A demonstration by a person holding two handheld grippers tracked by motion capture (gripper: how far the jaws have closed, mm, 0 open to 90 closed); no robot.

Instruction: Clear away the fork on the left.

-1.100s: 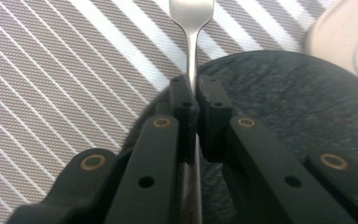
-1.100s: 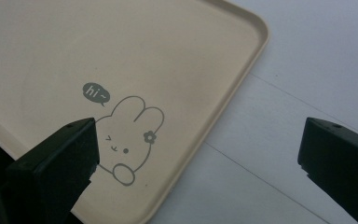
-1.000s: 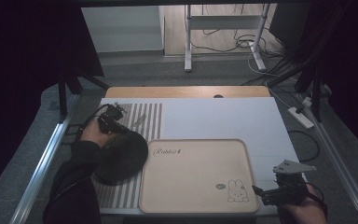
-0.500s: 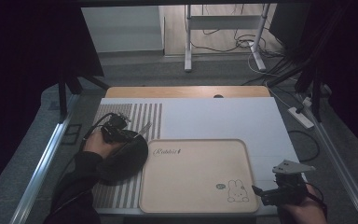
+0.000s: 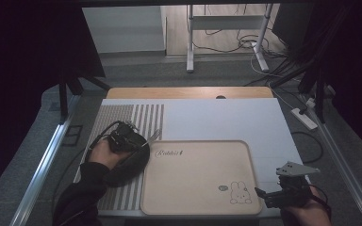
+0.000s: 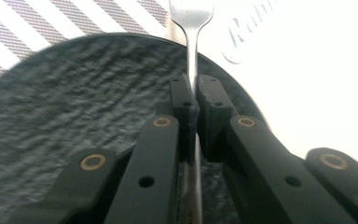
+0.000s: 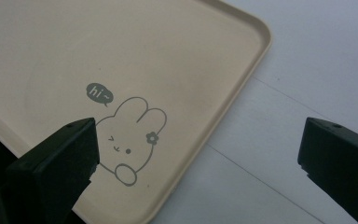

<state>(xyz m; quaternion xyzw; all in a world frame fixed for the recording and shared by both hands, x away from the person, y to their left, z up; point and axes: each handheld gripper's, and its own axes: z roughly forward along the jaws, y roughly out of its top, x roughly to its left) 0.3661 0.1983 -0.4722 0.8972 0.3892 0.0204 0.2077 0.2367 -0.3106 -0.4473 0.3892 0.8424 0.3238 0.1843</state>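
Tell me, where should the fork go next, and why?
Probably a little further toward the beige tray. The left gripper is shut on the fork, whose head already pokes past the dark plate's rim by the tray's edge. The right gripper waits open at the tray's rabbit corner.

Fork (image 6: 192,28): silver metal, slim handle running straight up the centre of the left gripper view, head cut off at the top edge. Hangs over the dark rough-textured round plate (image 6: 74,107), which sits at lower left of the high view, touching the beige tray's (image 5: 202,207) left rim.
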